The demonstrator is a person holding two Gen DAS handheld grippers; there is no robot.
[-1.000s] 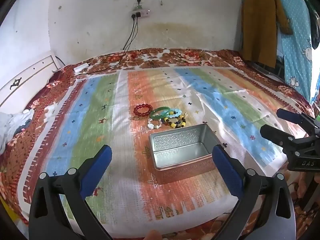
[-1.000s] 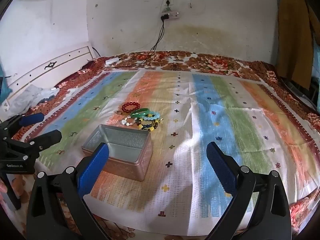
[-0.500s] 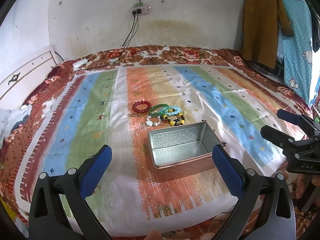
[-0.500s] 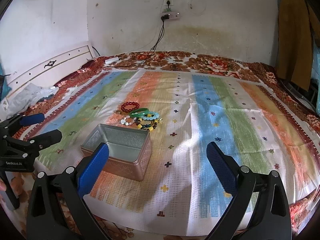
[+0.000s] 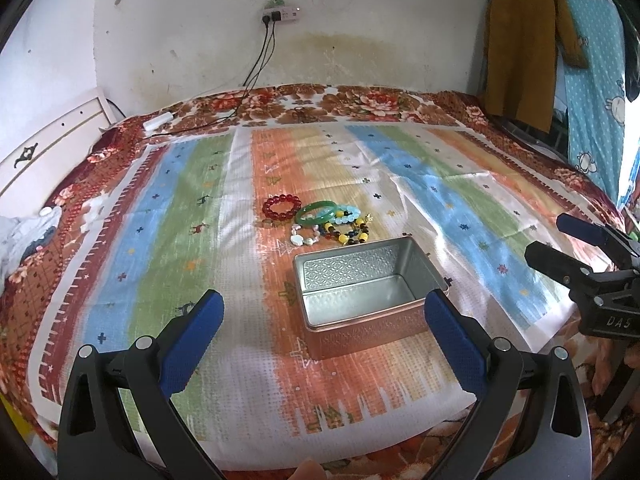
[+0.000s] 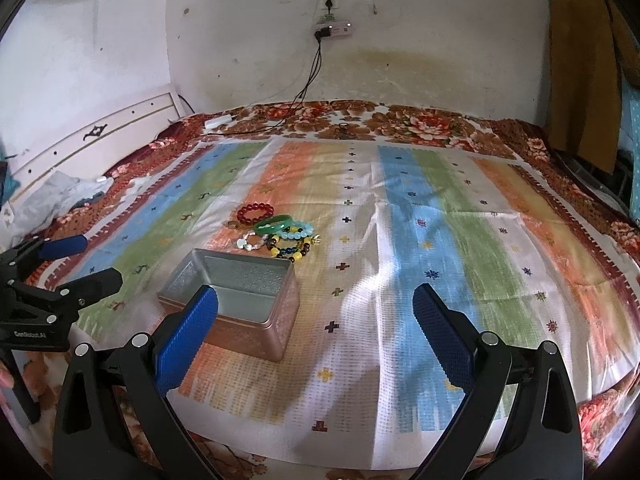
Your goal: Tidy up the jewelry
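Left hand-held gripper [image 5: 320,330]: jaws spread wide, holding nothing, above the bed [image 5: 460,216] near the metal tin [image 5: 368,296]. Right hand-held gripper [image 6: 316,328]: likewise wide apart and empty. Bracelets [image 5: 320,222] lie clustered just beyond the tin, apparently not touching it.

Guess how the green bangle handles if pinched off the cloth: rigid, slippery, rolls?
The green bangle is one smooth glossy ring, not strung beads, so probably rigid and somewhat slippery between the jaws. It looks jade-like or glass, so likely chips if dropped. It lies flat among the beaded bracelets; on edge it could roll.
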